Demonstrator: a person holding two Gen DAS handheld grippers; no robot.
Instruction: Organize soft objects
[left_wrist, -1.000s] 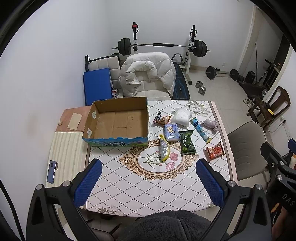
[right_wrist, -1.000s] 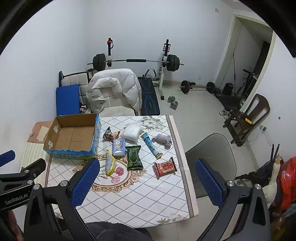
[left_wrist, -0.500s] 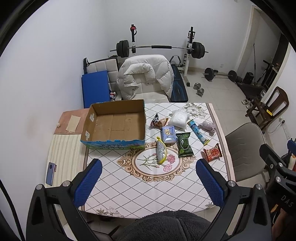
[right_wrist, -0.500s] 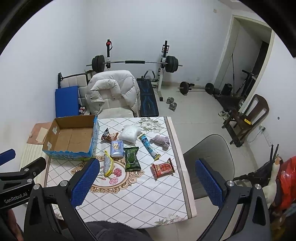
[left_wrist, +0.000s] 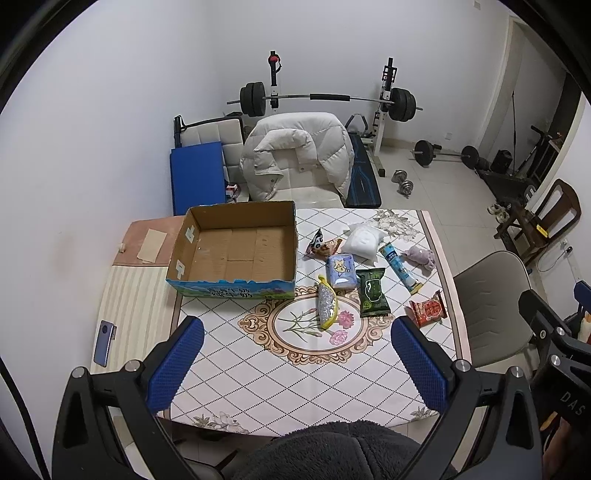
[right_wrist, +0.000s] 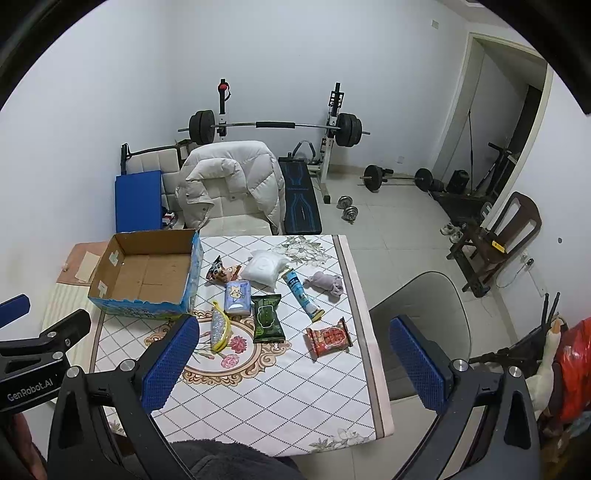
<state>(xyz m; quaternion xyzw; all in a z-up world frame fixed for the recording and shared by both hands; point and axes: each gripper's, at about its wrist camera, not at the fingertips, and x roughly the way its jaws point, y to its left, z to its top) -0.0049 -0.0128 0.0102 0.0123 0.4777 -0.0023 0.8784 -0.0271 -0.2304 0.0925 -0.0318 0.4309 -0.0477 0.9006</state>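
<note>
my left gripper (left_wrist: 295, 363) and right gripper (right_wrist: 291, 363) hang high, jaws spread, holding nothing. soft packs lie right of the empty box (left_wrist: 236, 247) on the worktop (left_wrist: 295, 376). i should drop slowly onto the near yellow pouch (left_wrist: 327, 304), pinch gently.

"GenRobot.AI" stands in white on the black body of the left gripper (right_wrist: 33, 384), seen from the right wrist. "DAS" shows on the right gripper (left_wrist: 570, 397). Print on the cardboard box (left_wrist: 232, 293) is unreadable.
</note>
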